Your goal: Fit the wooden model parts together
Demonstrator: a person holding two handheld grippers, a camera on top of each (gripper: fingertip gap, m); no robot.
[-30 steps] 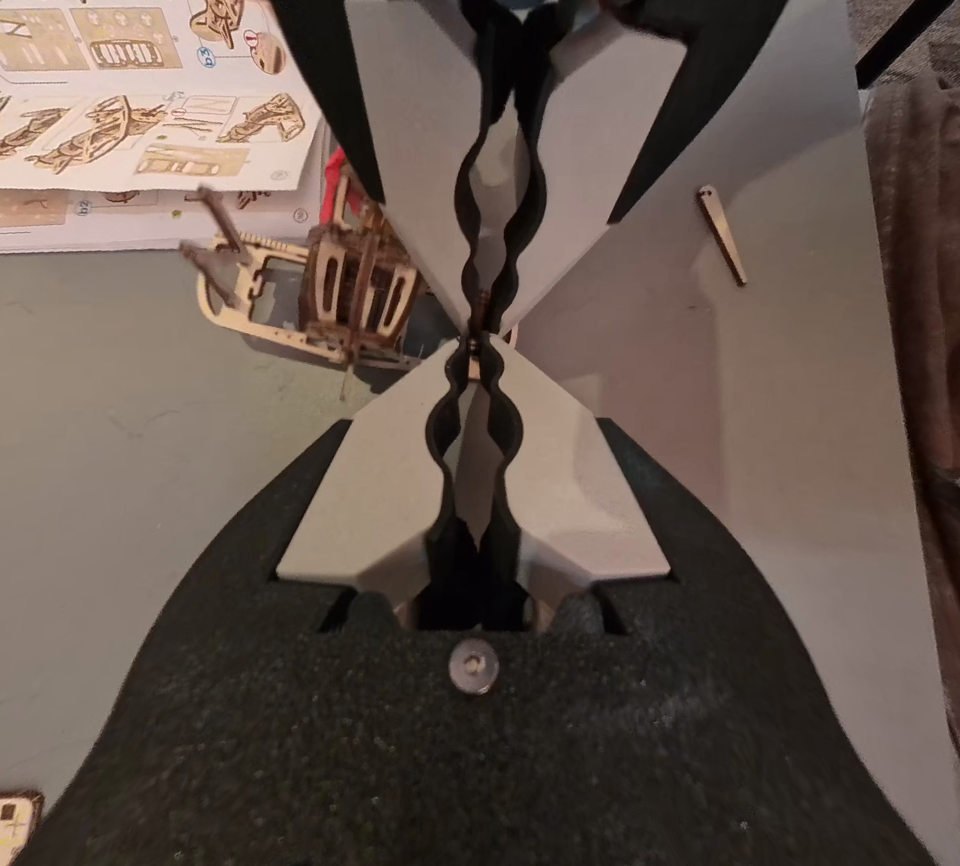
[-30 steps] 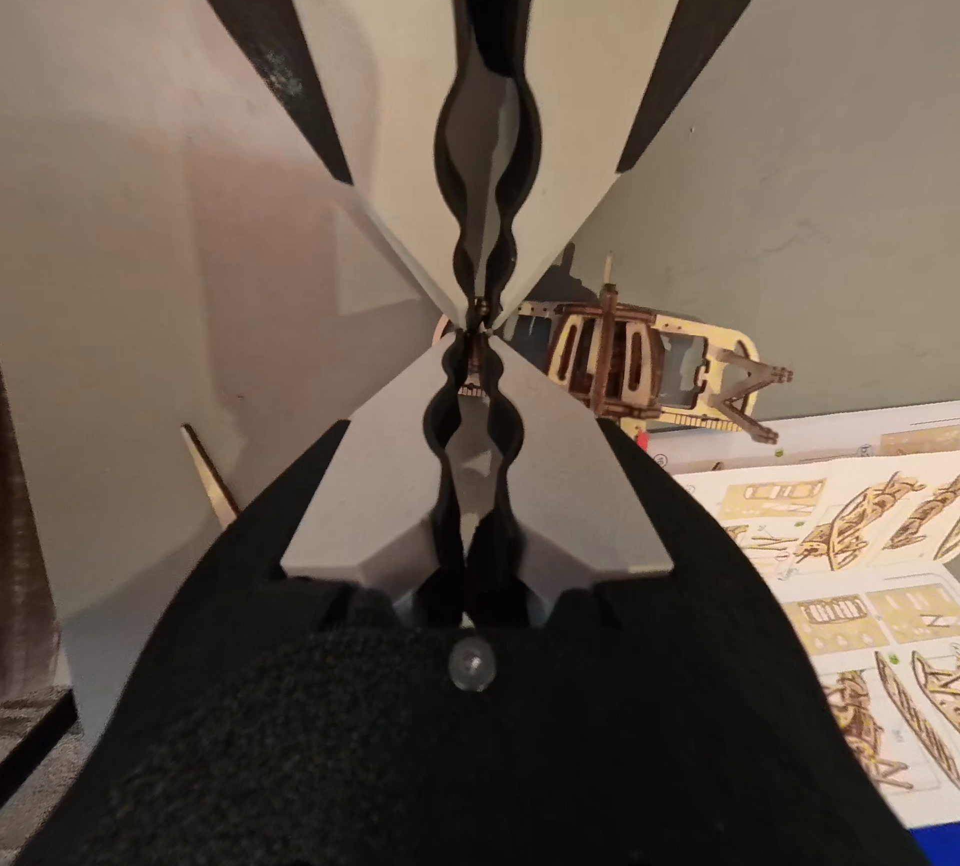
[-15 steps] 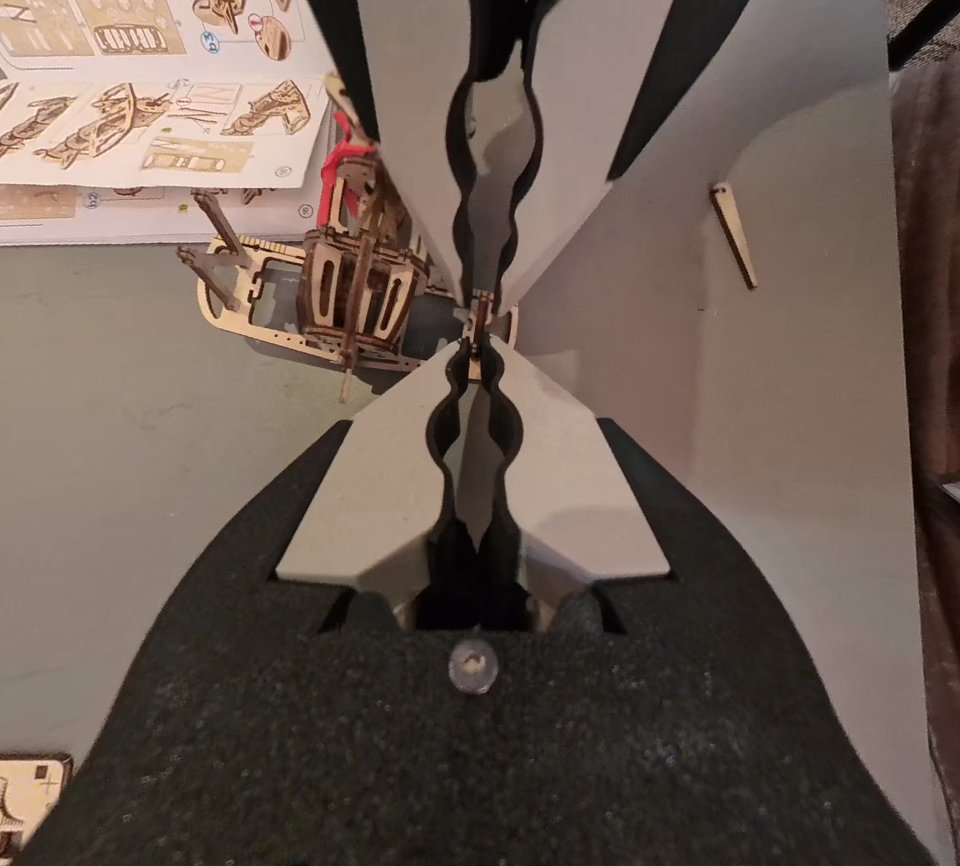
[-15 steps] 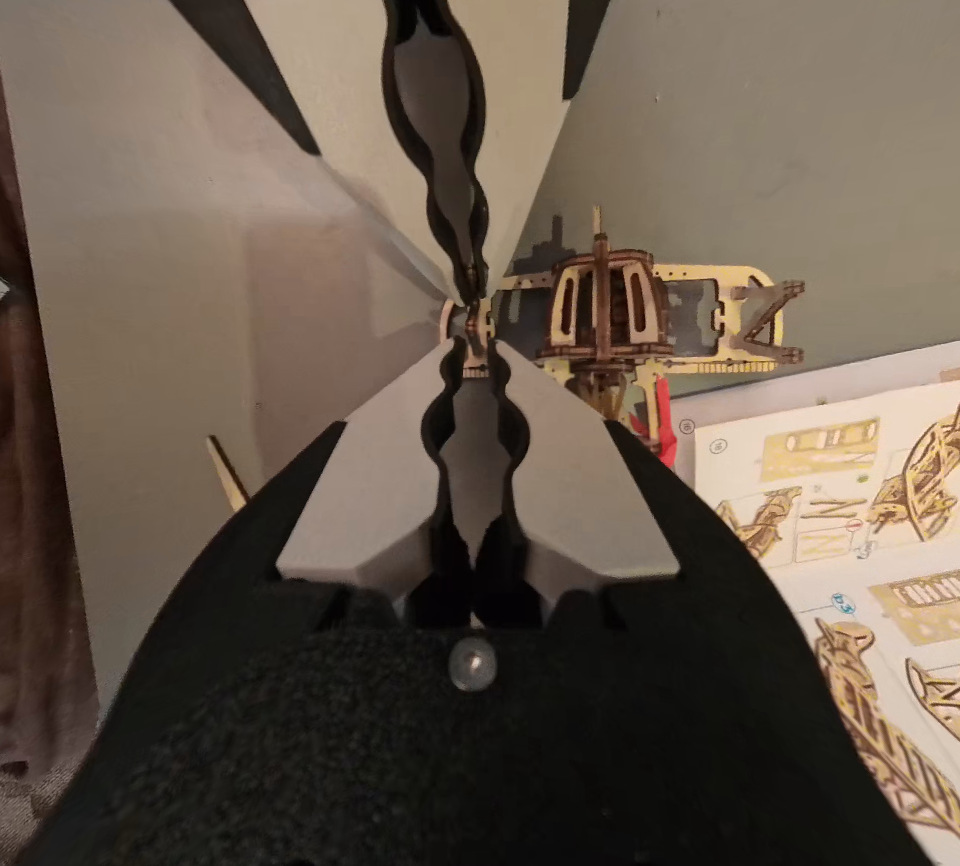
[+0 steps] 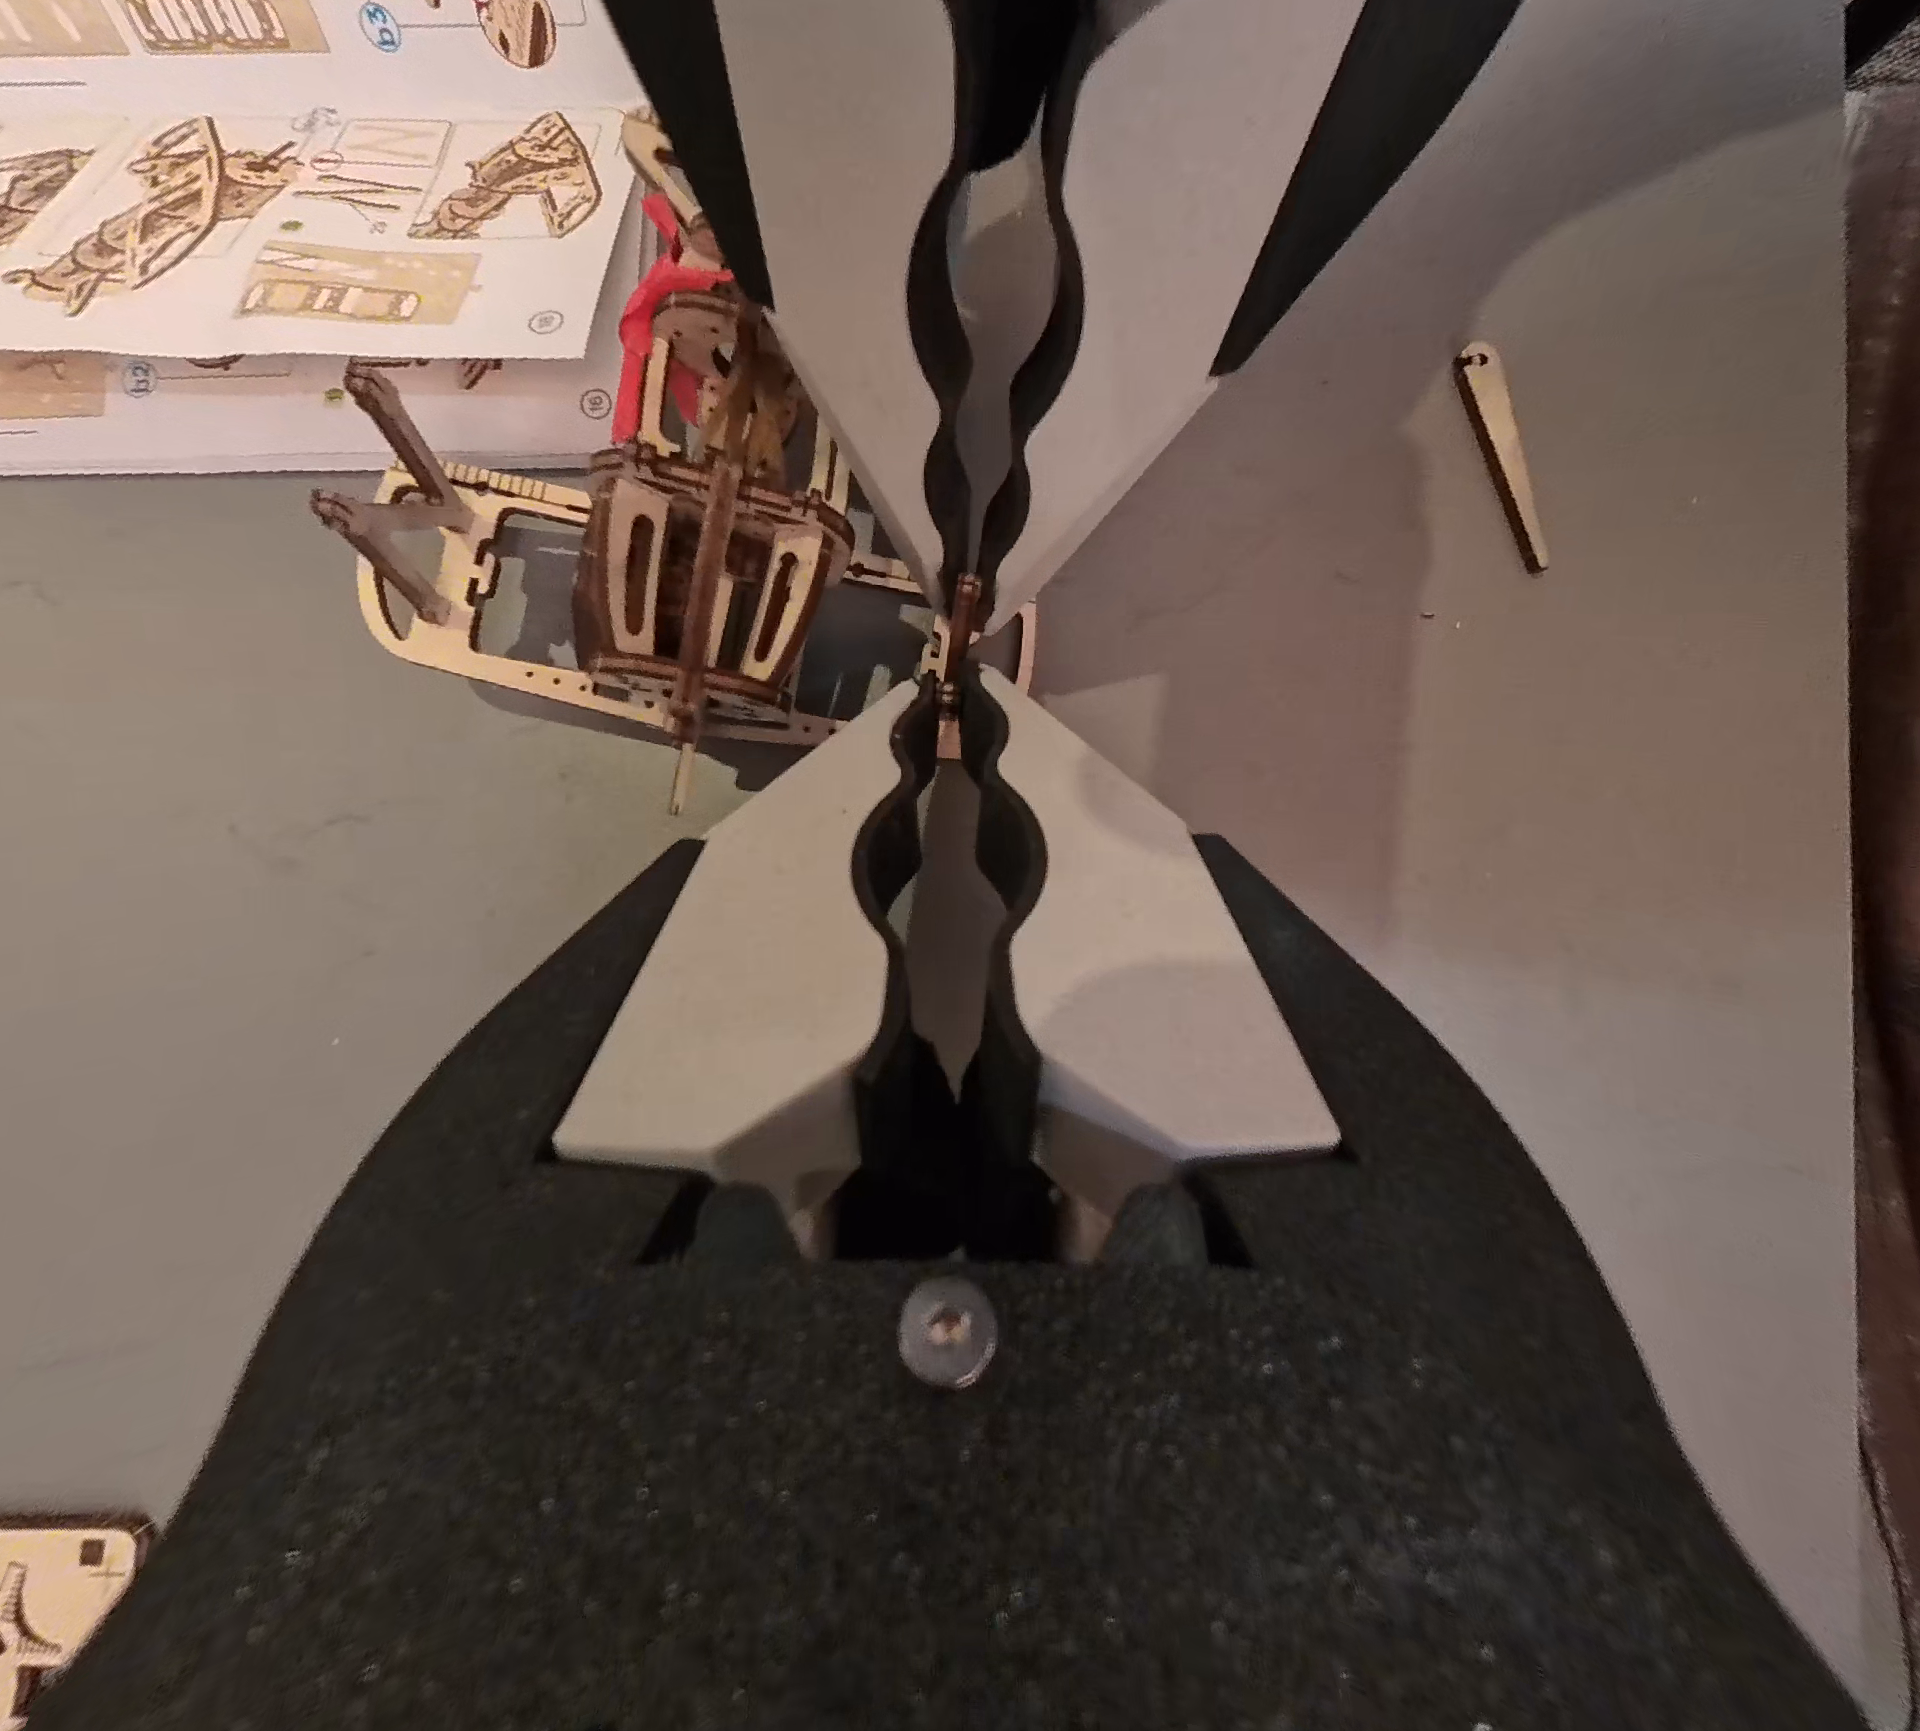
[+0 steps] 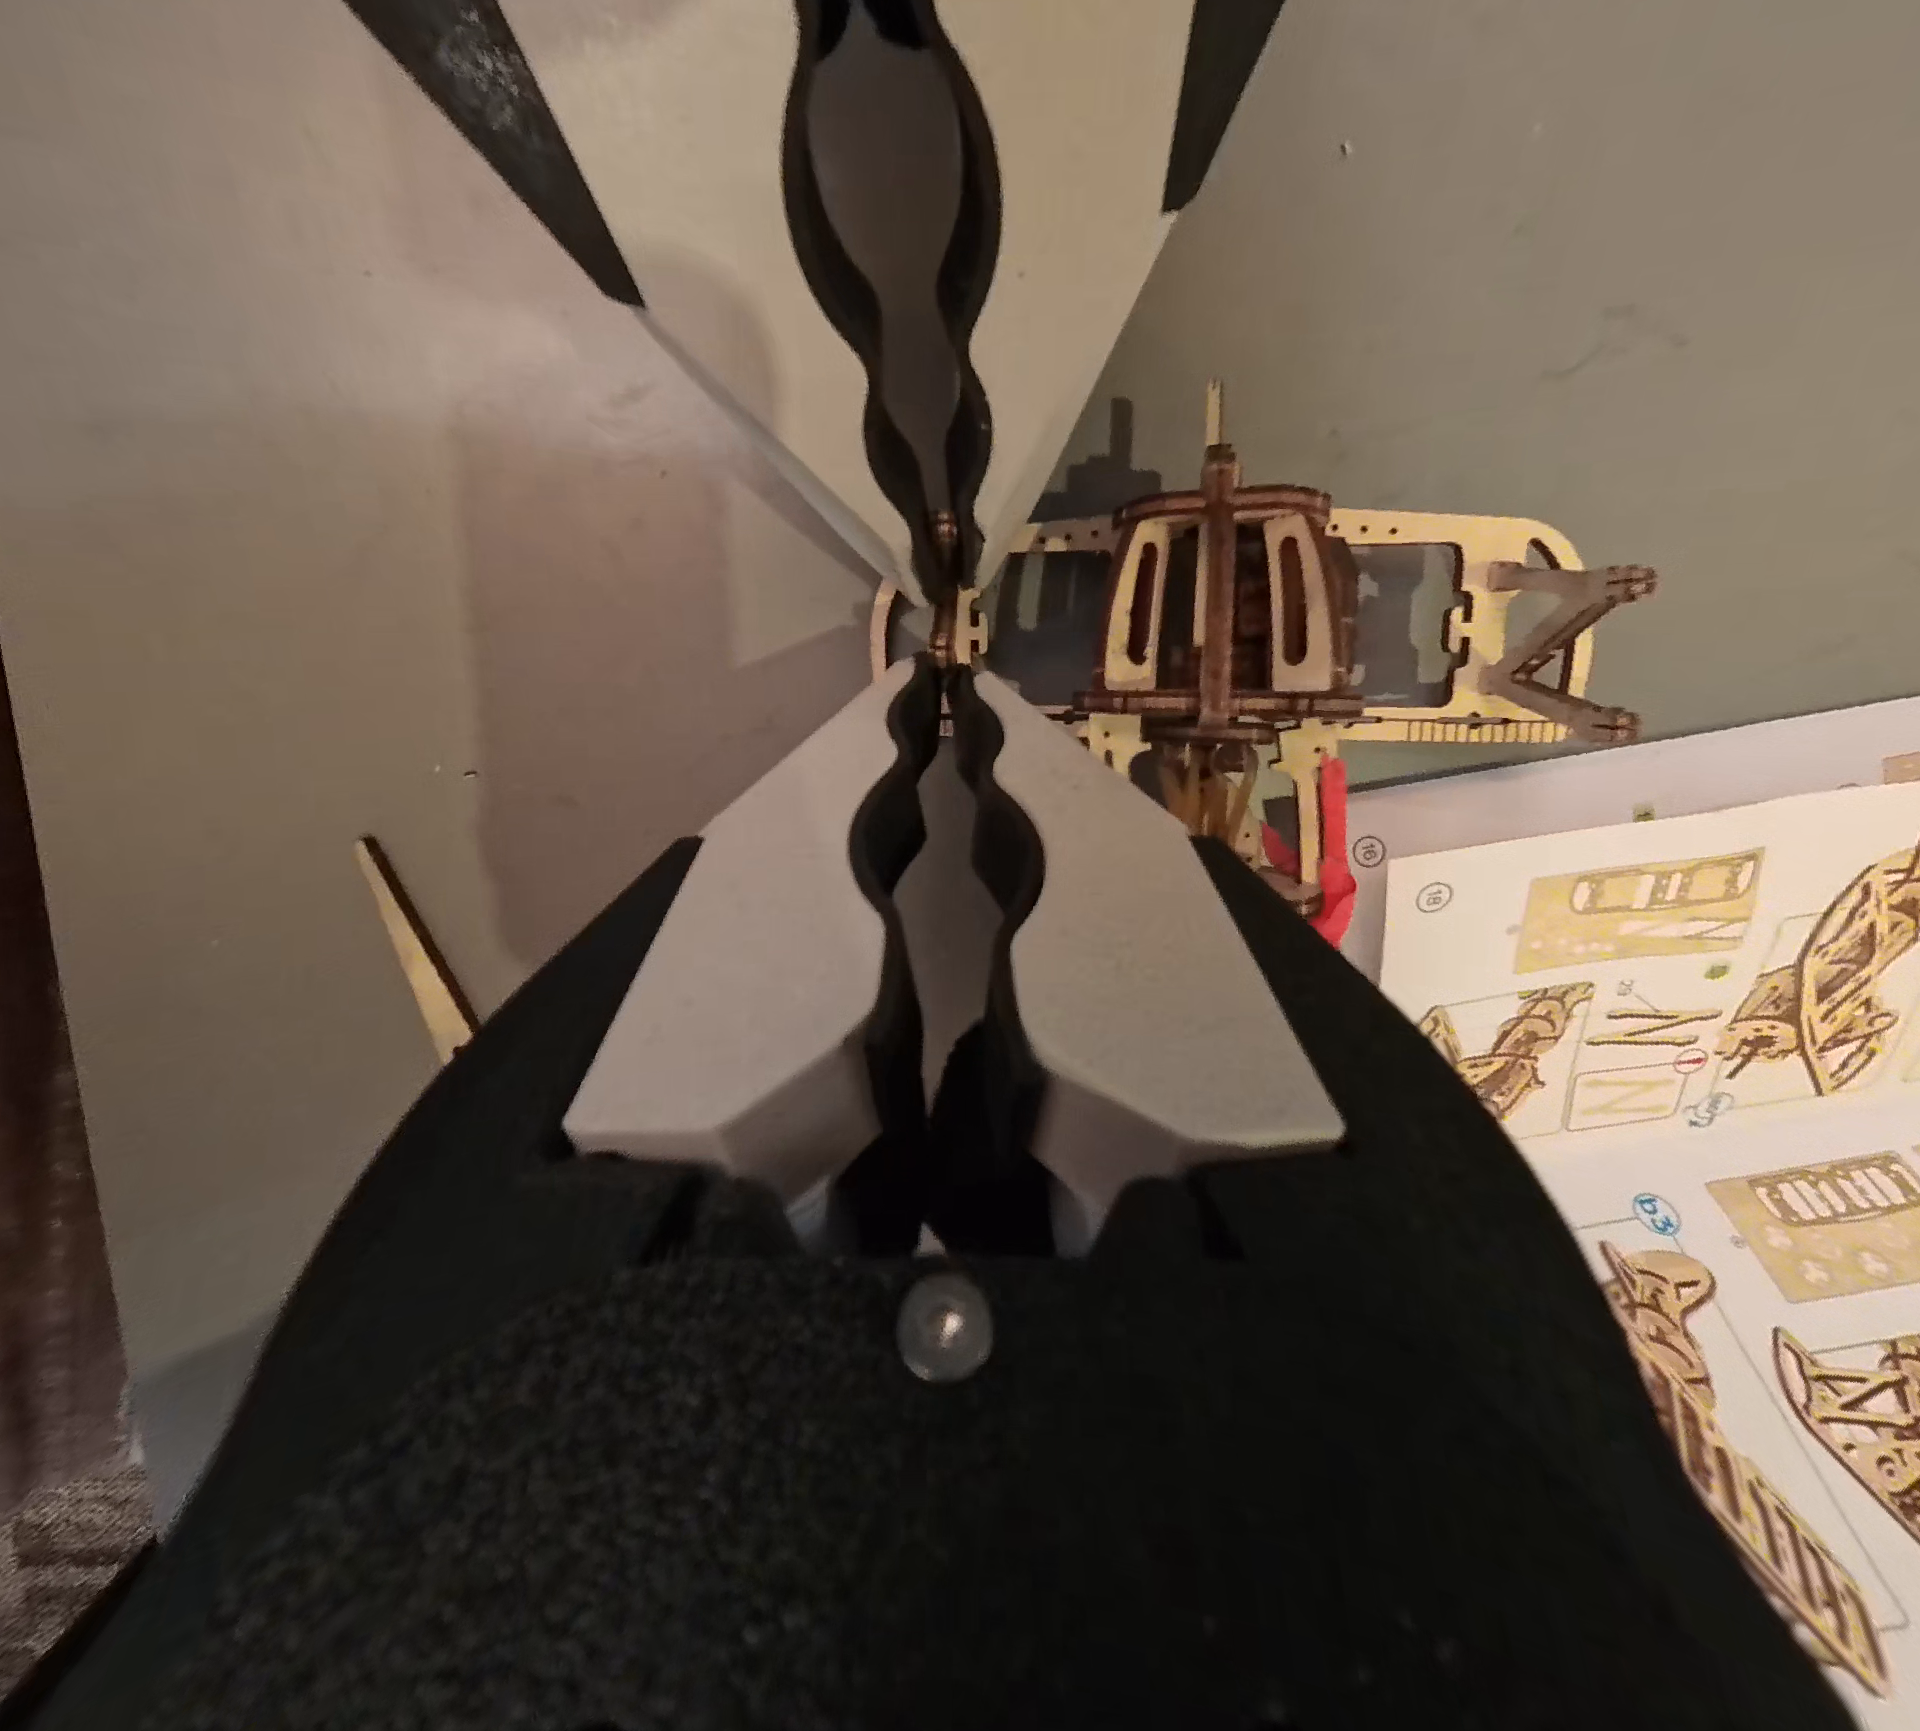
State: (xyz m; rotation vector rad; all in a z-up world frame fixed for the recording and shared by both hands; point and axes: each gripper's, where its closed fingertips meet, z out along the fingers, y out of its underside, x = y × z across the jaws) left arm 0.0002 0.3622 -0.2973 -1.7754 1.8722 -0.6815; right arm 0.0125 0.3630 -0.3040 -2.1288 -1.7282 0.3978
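Both grippers meet tip to tip in mid-air over the bench [image 5: 208, 954]: left gripper [image 5: 948, 715] fingers pinched on the near end of a small wooden part [image 5: 958, 642], right gripper [image 6: 951, 679] fingers pinched on its other end, or on a second piece mating with it; can't tell which, the joint is too small. To seat it well I'd keep both sets of fingers coaxial, push straight along the axis with no twist, and keep the squeeze light, since thin laser-cut ply probably snaps at the tab. The part-built wooden model [image 5: 707, 601] sits on the bench just beyond the tips, left in the left wrist view, with a red bit [image 5: 649, 331] on its far side. The instruction sheet [image 5: 260, 154] lies far left, touching the model. A loose tapered wooden strip [image 5: 1501, 455] lies well apart on a pale board [image 5: 1610, 850] at right. The bench is grey-green and matte, the lighting dim and warm.
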